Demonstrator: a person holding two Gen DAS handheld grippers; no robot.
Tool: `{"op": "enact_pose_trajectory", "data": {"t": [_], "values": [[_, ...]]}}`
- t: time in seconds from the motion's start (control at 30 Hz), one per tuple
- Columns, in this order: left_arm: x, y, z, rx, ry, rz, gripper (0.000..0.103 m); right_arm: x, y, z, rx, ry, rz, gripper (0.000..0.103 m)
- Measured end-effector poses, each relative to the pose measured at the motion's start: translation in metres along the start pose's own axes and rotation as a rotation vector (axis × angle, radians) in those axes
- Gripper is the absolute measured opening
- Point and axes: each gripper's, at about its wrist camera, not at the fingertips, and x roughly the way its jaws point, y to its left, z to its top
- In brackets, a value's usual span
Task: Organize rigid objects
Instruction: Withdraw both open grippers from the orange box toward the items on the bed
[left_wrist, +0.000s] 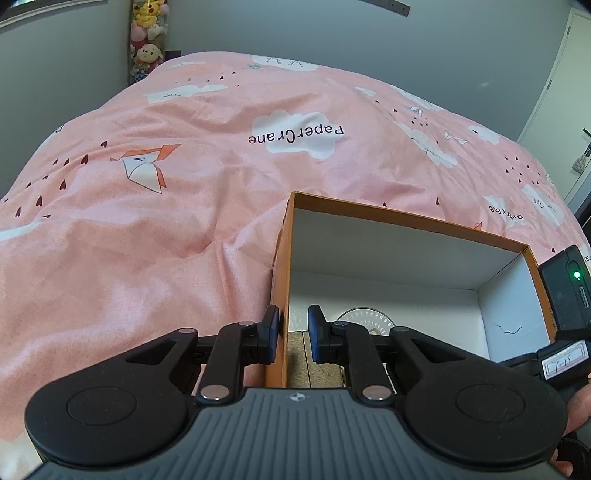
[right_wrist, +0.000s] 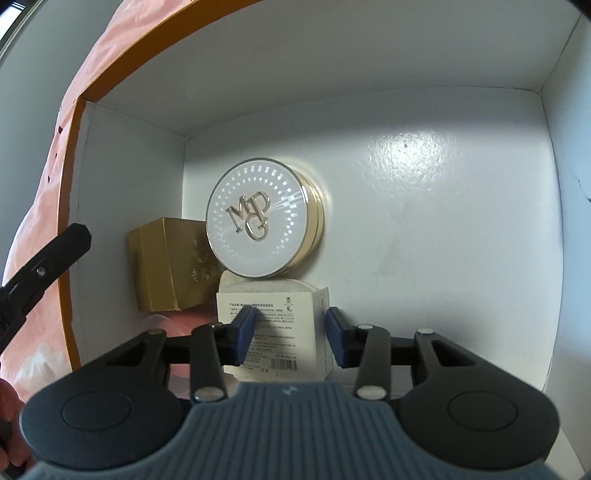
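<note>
An orange cardboard box (left_wrist: 410, 219) with a white inside lies on the bed. My left gripper (left_wrist: 292, 334) straddles its left wall (left_wrist: 279, 295), one pad on each side, with a small gap on the inner side. In the right wrist view, the box (right_wrist: 443, 221) holds a round white and gold compact (right_wrist: 258, 221), a gold carton (right_wrist: 166, 266) and a white carton (right_wrist: 277, 332). My right gripper (right_wrist: 290, 338) is inside the box, its pads either side of the white carton with gaps showing. The compact also shows in the left wrist view (left_wrist: 364, 319).
A pink printed duvet (left_wrist: 166, 221) covers the bed around the box. Plush toys (left_wrist: 147, 37) hang in the far corner. A door (left_wrist: 565, 92) is at the right. The right gripper's body (left_wrist: 565, 295) sits over the box's right wall.
</note>
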Motion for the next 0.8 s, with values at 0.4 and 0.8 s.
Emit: {"op": "enact_pose_trajectory", "data": {"t": [0.4,0.8], "values": [[-0.073,-0.035,-0.020,0.075,-0.260,0.016,0.018,-0.070,0.030,-0.053,-0.211,-0.291,-0.065,0.044],[-0.116,-0.072,-0.056,0.167,-0.210,-0.210,0.021,-0.131,0.033,-0.139,-0.320,-0.577,-0.057,0.050]]}}
